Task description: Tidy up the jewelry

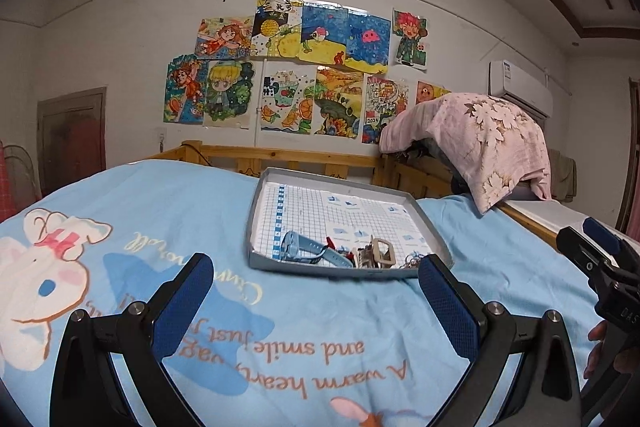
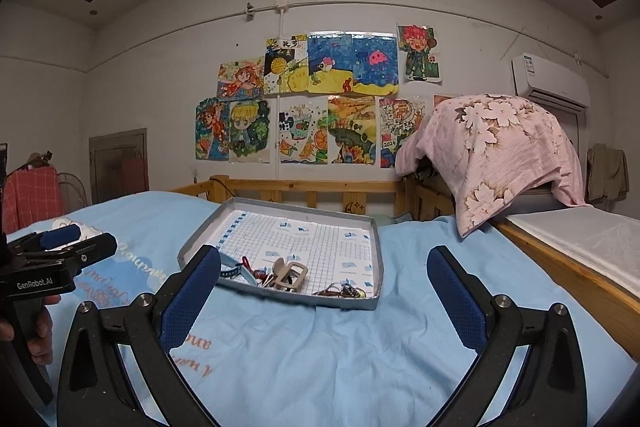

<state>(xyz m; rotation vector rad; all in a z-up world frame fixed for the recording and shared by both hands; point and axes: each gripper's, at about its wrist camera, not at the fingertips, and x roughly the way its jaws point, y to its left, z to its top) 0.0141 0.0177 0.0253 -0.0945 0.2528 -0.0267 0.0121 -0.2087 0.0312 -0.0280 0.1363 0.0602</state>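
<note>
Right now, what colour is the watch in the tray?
Light blue. The watch shows best in the left wrist view.

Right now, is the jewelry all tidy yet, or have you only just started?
Only just started, it seems. Done: nothing sorted that I can see; the blue watch, the beige buckle and the chain bits lie jumbled along the near edge of the gray tray. In hand: nothing; the left gripper and the right gripper hover before the tray, jaws open and empty. Left: spreading the pieces out.

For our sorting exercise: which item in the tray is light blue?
The watch, at the tray's near left corner; the beige hair clip and keyring bundle beside it aren't blue.
</note>
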